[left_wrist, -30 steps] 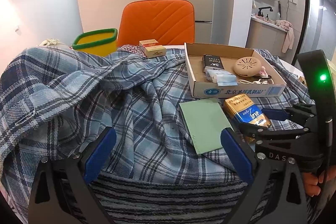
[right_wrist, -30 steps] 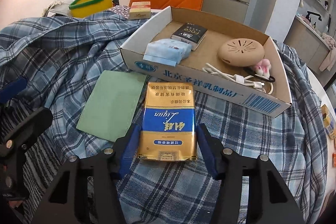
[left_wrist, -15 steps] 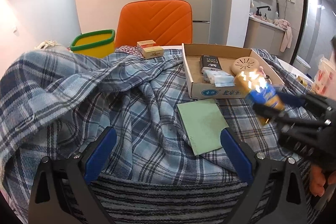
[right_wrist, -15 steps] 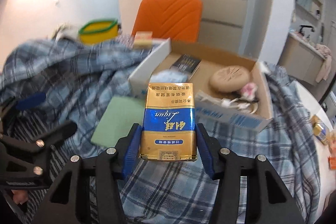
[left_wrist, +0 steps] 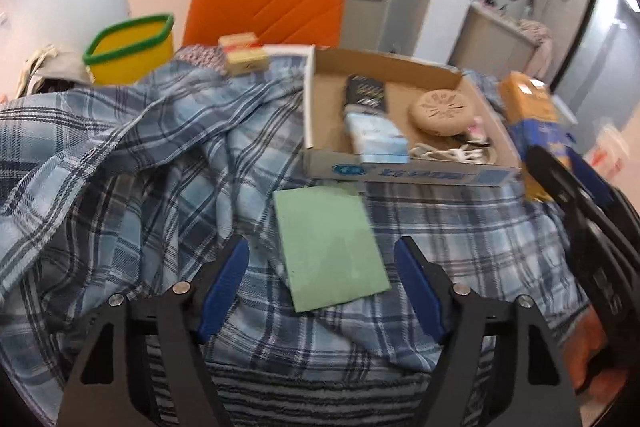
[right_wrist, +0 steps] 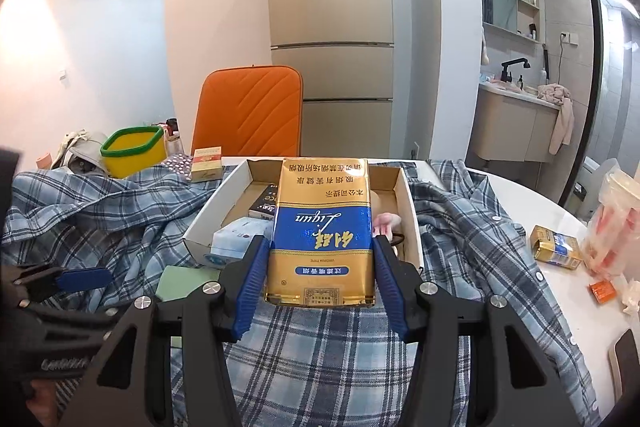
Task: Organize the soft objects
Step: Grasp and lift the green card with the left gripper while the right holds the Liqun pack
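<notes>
right tongs (right_wrist: 318, 283) clamped on pack (right_wrist: 322, 231), long axis pointing away, box (right_wrist: 408, 203) dead ahead, mid-frame | left tongs (left_wrist: 322, 287) spread, empty, over shirt (left_wrist: 132, 155)

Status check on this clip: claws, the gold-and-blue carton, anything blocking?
Right claw shut on gold-and-blue carton, held above plaid shirt. Left claw open, over green card. Cardboard tray directly ahead.
</notes>
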`<state>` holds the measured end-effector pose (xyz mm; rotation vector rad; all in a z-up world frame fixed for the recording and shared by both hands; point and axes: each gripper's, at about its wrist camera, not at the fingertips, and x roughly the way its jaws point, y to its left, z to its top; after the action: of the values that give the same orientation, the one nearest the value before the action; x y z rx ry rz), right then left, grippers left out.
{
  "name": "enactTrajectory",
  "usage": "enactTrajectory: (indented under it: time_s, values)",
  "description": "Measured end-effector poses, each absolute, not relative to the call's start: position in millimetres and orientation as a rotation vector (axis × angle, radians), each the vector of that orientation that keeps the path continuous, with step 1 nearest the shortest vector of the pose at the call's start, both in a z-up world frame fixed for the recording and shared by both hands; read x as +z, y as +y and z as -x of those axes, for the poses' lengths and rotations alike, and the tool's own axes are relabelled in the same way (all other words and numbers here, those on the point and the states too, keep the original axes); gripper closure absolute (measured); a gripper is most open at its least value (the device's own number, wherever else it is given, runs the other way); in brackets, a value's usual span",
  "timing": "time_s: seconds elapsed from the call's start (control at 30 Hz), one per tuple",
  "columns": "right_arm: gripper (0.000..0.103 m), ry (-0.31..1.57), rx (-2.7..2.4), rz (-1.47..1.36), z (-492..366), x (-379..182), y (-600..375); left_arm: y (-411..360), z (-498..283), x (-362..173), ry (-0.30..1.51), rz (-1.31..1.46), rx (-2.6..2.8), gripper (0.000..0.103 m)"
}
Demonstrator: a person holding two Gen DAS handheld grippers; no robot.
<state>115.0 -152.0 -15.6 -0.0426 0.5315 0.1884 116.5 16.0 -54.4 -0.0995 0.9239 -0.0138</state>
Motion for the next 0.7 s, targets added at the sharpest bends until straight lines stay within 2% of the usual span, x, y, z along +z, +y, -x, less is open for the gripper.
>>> enactTrajectory:
  time_s: [0.23,0.7]
  values:
    - [0.048,0.543,0.191,0.043,-115,-18,-154,26,-139,-65,1.030,0.220,-0.030,0.029]
    - [0.048,0.592,0.204,0.027,-121,-26,-157,17,-158,-101,1.108,0.191,-0.001,0.029]
